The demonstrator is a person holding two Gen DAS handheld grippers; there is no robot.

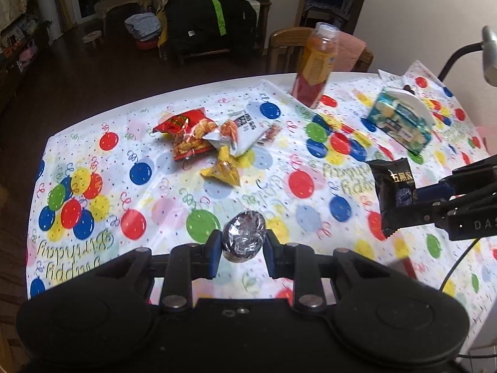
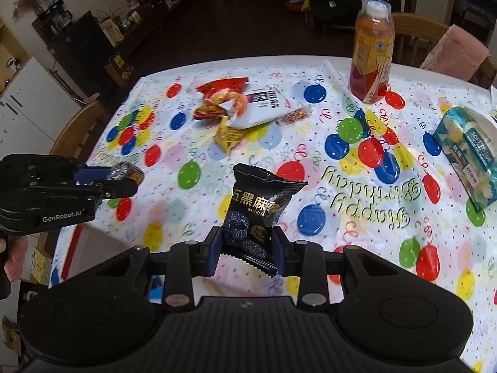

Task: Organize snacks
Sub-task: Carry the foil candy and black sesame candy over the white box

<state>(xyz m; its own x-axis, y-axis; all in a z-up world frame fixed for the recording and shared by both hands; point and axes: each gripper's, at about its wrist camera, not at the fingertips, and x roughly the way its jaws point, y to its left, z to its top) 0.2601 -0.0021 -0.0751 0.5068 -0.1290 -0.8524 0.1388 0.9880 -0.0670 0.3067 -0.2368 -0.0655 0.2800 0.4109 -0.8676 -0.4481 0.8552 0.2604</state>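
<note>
Nearest to me, the left tongs [image 1: 243, 250] are clamped on a small round snack in crinkly silver foil [image 1: 244, 236], held just above the tabletop [image 1: 174, 217] with its balloon-print birthday cloth. Seen from the other side, the same foil snack [image 2: 124, 172] sits pinched at the tips of those tongs, and part of a hand [image 2: 14, 258] shows below the grip.

Beside them, the right tongs [image 2: 247, 247] are closed on the lower end of a black snack packet with gold lettering [image 2: 259, 208], which stands upright between the blue pads, clear of the cloth. In the left view that black packet [image 1: 393, 195] hangs at the right edge.

Further back, near the middle of the cloth, a small heap of snacks lies together: a yellow pouch [image 1: 222, 171] closest, a white packet [image 1: 245, 132] overlapping it, and a red bag of crackers [image 1: 184, 133] to the left, touching the white one.

Off to the right lies a blue-green soft tissue pack [image 2: 466, 152]. At the far edge stands an orange drink bottle [image 2: 371, 52] with a white cap, upright, with a wooden chair [image 1: 285, 48] behind it.
</note>
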